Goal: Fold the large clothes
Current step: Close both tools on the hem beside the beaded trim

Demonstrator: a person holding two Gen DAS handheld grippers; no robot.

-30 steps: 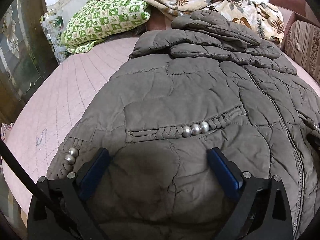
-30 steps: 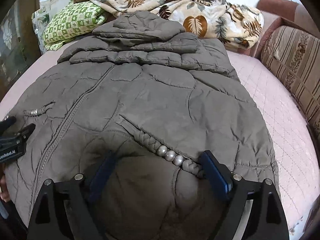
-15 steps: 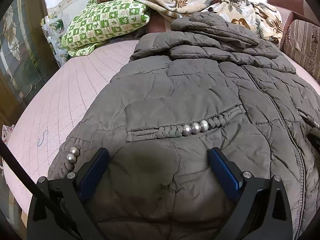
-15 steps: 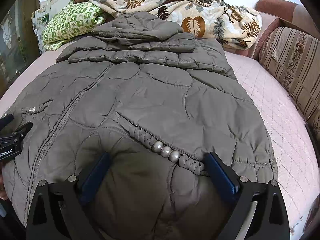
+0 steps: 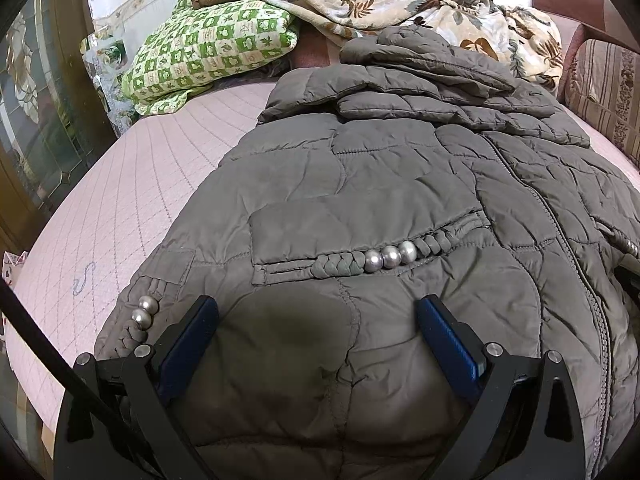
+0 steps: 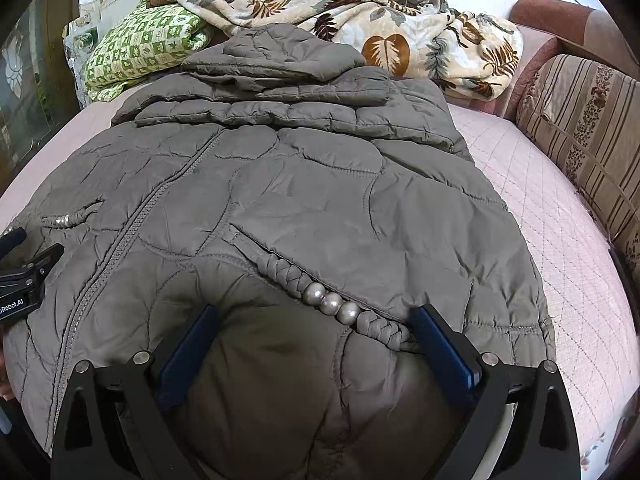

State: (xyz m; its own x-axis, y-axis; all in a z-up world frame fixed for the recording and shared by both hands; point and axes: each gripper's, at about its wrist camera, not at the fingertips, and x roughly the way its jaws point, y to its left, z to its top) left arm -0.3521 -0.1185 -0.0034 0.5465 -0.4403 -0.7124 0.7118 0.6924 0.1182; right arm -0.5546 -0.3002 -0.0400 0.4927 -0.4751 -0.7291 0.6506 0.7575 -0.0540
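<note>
The left gripper (image 5: 316,320) and right gripper (image 6: 316,328) hover spread wide over the hem, gripping nothing; the right's jaws have just been opening. The grey jacket (image 6: 304,200) lies flat along the pink bed (image 5: 132,200), its hood (image 6: 272,56) farthest, towards the pillows.

Two wrist fisheyes, close over one bed, both angled downward

Each looks forward between its own gripper's fingers toward the headboard end; the left view sits further left, and both share the grey jacket (image 5: 392,200), the green pillow (image 6: 140,56) and the leaf-print blanket (image 6: 360,12).
</note>
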